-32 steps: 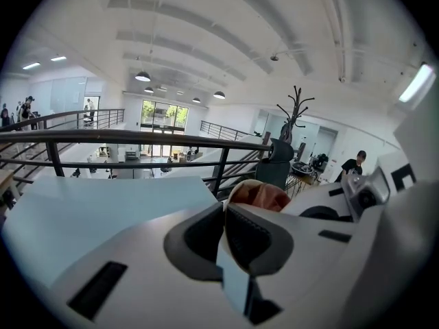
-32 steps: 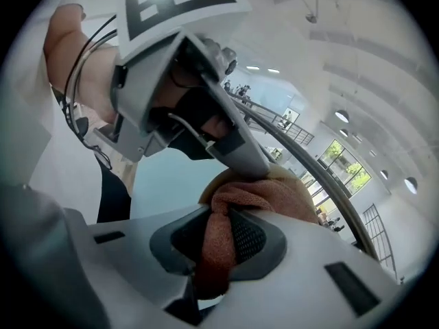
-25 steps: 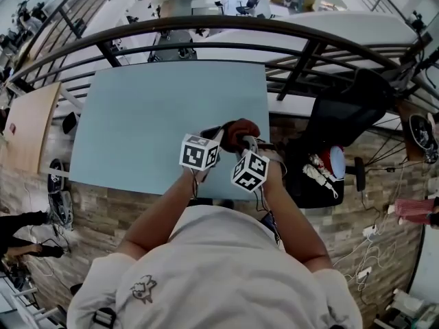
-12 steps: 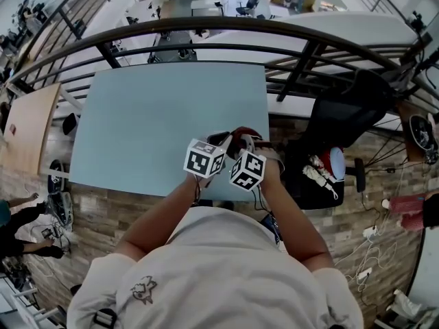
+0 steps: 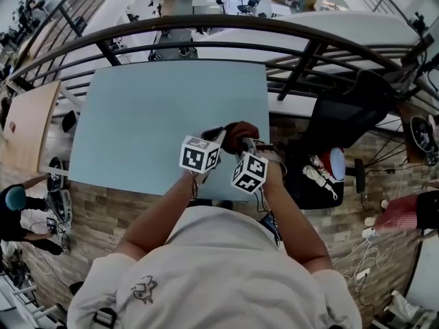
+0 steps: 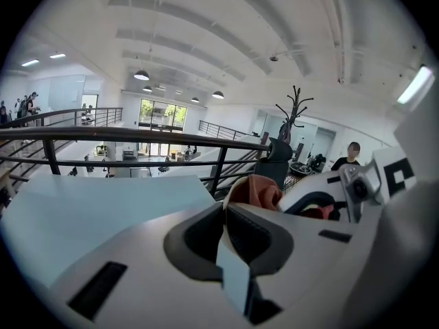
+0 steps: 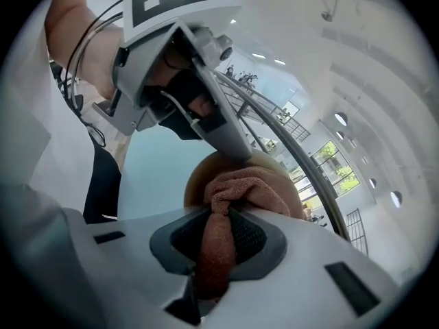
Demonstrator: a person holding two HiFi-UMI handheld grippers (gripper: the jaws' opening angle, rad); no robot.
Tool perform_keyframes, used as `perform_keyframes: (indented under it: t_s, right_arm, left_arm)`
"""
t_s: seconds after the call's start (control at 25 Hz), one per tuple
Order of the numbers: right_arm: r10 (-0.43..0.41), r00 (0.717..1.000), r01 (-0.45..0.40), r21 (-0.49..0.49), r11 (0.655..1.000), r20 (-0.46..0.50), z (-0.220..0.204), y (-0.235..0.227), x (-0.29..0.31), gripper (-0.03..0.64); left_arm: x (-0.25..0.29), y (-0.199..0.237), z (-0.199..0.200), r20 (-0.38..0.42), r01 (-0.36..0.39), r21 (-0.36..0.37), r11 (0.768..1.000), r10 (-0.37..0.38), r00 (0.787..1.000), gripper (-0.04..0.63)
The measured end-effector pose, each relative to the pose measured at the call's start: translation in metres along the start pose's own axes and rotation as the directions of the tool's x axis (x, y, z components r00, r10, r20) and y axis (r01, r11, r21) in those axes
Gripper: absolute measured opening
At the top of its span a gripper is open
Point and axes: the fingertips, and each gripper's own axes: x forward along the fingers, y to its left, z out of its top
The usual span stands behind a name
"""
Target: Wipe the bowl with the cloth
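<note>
A tan bowl [image 7: 197, 178] is held near the front right corner of the pale blue table [image 5: 151, 115]. My left gripper [image 6: 225, 208] is shut on the bowl's thin rim [image 6: 232, 186]; in the right gripper view its finger [image 7: 223, 132] comes down onto that rim. The right gripper [image 7: 218, 218] is shut on a brown cloth [image 7: 247, 187], whose bunched end presses into the bowl. From the head view the cloth [image 5: 240, 132] shows just beyond both marker cubes, with the left gripper [image 5: 218, 134] and right gripper [image 5: 245, 142] close together. Most of the bowl is hidden there.
A dark metal railing [image 5: 206, 26] curves behind the table. To the right stands a black office chair [image 5: 343, 115]. A wooden tabletop [image 5: 27, 125] lies at the left, and a person [image 5: 14, 208] stands on the floor there. The table's front edge [image 5: 137, 184] is right below my hands.
The left marker cube shifted slightly right half a second ago and is back now. More of the cloth shows again. Both grips are unchanged.
</note>
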Motion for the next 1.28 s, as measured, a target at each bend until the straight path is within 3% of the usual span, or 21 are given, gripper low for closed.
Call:
perform_keyframes:
  t_s: [0.32, 0.6, 0.92, 1.28]
  right_arm:
    - [-0.153, 0.987, 0.153, 0.011, 0.988, -0.042, -0.005, -0.041, -0.006, 0.069]
    - [-0.101, 0.995, 0.102, -0.034, 0.994, 0.012, 0.01, -0.023, 0.003, 0.071]
    - [-0.042, 0.997, 0.046, -0.054, 0.997, 0.06, 0.024, 0.002, 0.003, 0.069]
    - [-0.134, 0.991, 0.134, -0.051, 0.99, -0.01, 0.003, -0.022, -0.008, 0.069]
  left_arm:
    - [0.005, -0.023, -0.006, -0.034, 0.058, 0.01, 0.998, -0.058, 0.998, 0.029]
    - [0.002, -0.031, 0.005, -0.006, 0.084, 0.02, 0.996, -0.084, 0.996, 0.038]
    - [-0.003, -0.007, 0.018, 0.04, 0.034, -0.011, 0.999, -0.033, 0.999, 0.035]
    - [-0.007, 0.002, 0.001, 0.007, 0.017, -0.026, 1.0, -0.017, 1.0, 0.029]
